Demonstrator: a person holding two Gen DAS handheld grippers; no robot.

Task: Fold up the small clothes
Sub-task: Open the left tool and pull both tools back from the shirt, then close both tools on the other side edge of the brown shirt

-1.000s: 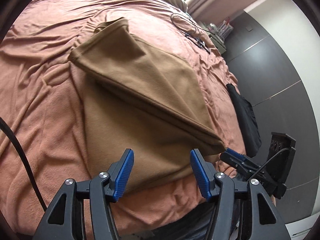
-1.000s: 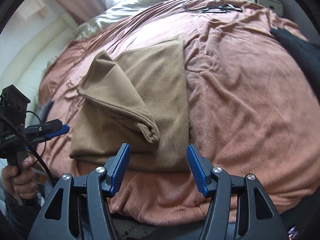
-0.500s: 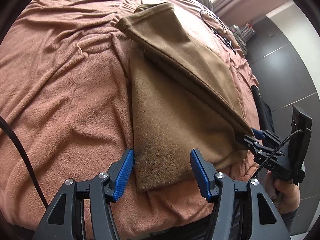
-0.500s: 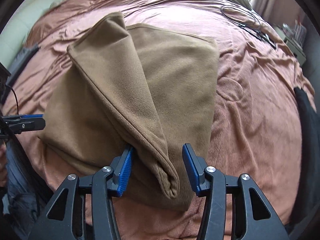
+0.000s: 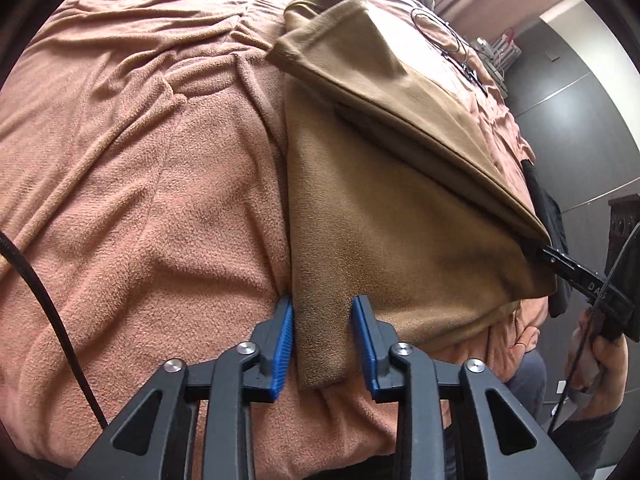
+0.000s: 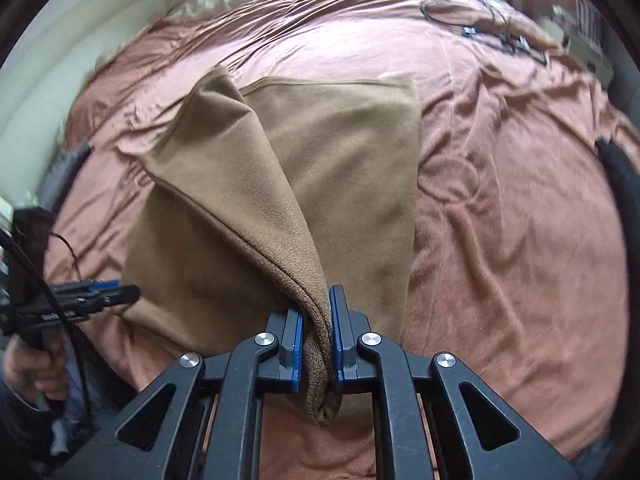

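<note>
Pinching the hemmed corner of the brown garment [image 6: 320, 184], the right claw [image 6: 317, 344] was clamped on doubled cloth. The left claw [image 5: 322, 344] stood half-open astride the near corner. Soft, light fleece, it looked floppy, best gripped at hems. It lay on the bed [image 5: 140, 160], cables [image 6: 500, 36] beyond.

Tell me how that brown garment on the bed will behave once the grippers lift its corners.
The brown garment will probably flop: the folded flap pinched in the right gripper already drapes in a soft ridge. Its fleecy nap should resist slipping. It may drag on the equally fuzzy pink blanket where the left gripper straddles a corner.
</note>
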